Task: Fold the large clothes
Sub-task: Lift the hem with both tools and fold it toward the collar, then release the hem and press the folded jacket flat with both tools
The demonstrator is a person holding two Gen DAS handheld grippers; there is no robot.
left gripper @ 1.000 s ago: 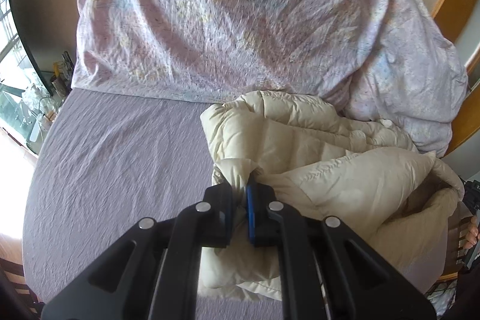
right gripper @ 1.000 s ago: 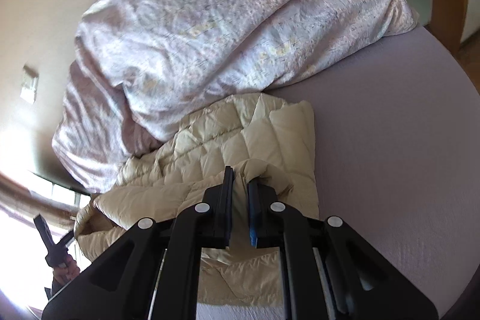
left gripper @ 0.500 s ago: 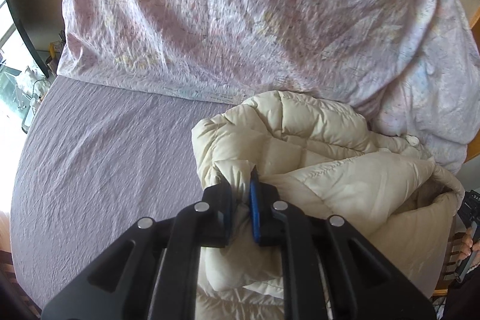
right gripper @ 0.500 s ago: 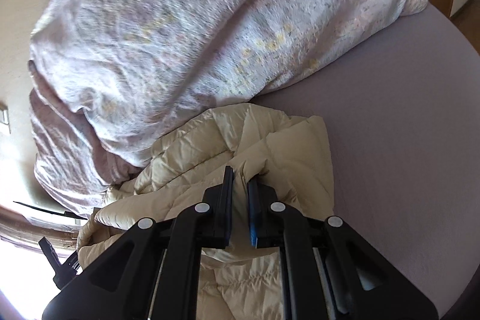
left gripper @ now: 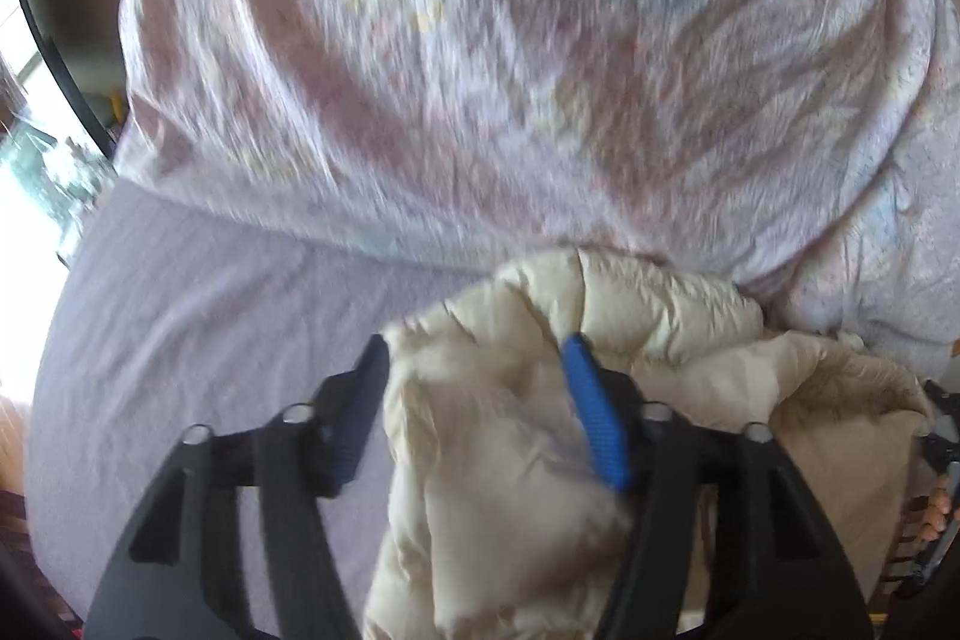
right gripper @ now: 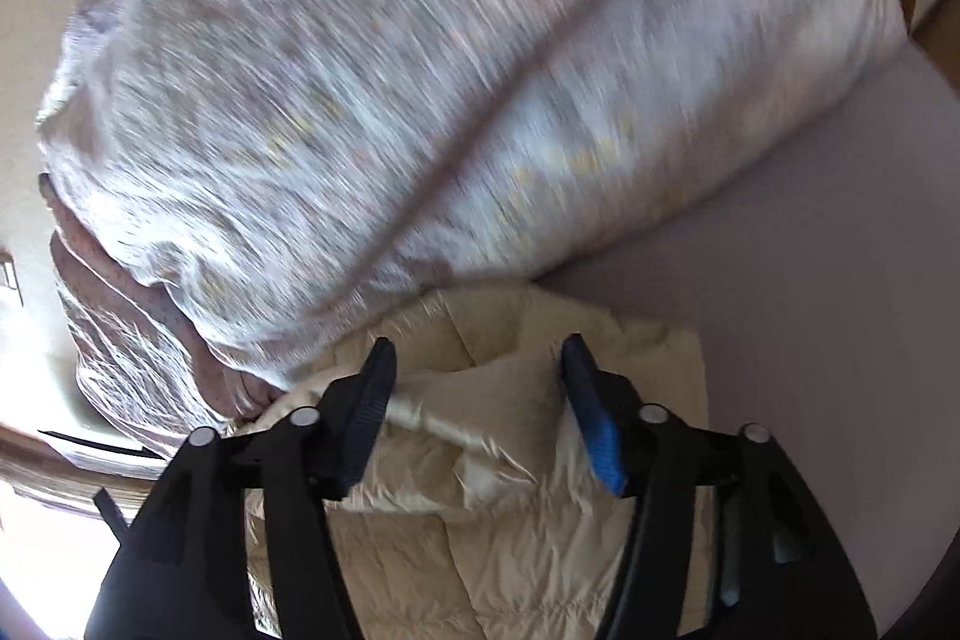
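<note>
A cream quilted down jacket (left gripper: pixel 660 316) lies bunched on the lilac bed sheet (left gripper: pixel 198 316), against the rumpled duvet. My left gripper (left gripper: pixel 474 376) is open, its jaws wide apart, with a puffy fold of the jacket lying between them. The jacket also shows in the right wrist view (right gripper: pixel 516 538). My right gripper (right gripper: pixel 477 376) is open too, jaws wide apart over a folded edge of the jacket. Both views are blurred by motion.
A large pale floral duvet (left gripper: pixel 510 52) is heaped across the back of the bed, also seen in the right wrist view (right gripper: pixel 432 88). Bare sheet (right gripper: pixel 840 316) lies to the right there. A bright window (left gripper: pixel 36 148) is at far left.
Both grippers were shut on folds of the jacket and have opened wide, letting go. Both have moved closer to the duvet, and the jacket has settled on the sheet.
</note>
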